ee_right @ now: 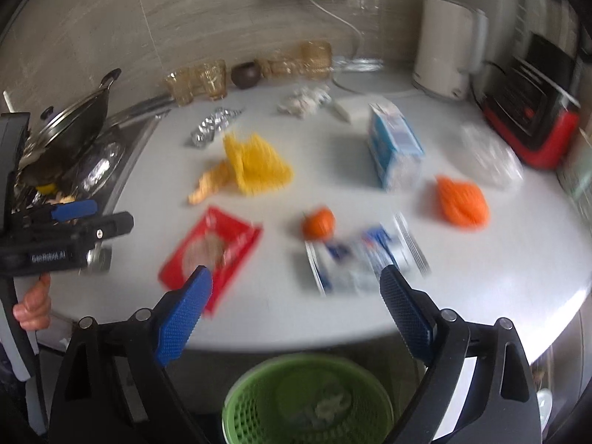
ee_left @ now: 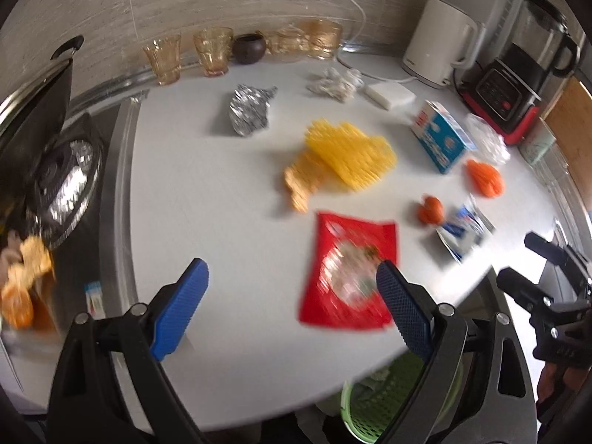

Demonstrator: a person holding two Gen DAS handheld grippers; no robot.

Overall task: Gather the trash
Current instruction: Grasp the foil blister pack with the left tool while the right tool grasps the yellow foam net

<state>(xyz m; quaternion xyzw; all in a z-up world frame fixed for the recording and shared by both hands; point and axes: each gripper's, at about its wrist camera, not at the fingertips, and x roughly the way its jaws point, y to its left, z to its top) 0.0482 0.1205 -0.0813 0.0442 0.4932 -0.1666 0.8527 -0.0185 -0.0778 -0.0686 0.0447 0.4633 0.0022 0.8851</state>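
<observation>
at the far left a dark wok with a glass lid (ee_left: 33,111) sits on the stove, off the white table (ee_left: 222,185). the left gripper (ee_left: 292,292) hovers over the table's near edge, jaws spread wide and empty; its right tip overlaps the flat red plastic snack packet (ee_left: 347,273), though whether it touches is unclear through the blur. that packet looks light, thin and slippery, so a pinch on its near edge or a corner seems best. farther back lie a crumpled ball of silver foil (ee_left: 248,111), light and crushable, then a yellow foam fruit net (ee_left: 351,155) with pale orange peel (ee_left: 301,181) tucked against its left side; both look soft and springy and should take a grip anywhere.

the right gripper (ee_right: 296,292) also has its jaws open and holds nothing, near a flattened blue-and-white wrapper (ee_right: 362,259), limp and thin, best taken by an edge. just beyond sits a small orange fruit or peel (ee_right: 319,222), round and liable to roll. a blue-and-white carton (ee_right: 396,148) stands farther back, stiff and probably light, and an orange foam net (ee_right: 462,199) lies to the right.

the green mesh plastic basket (ee_right: 307,399) sits below the near table edge, between the two grippers, so drops need only a short pull back. the near middle of the table is open; glasses, a white electric kettle (ee_right: 447,48) and a blender crowd the far and right edges.
</observation>
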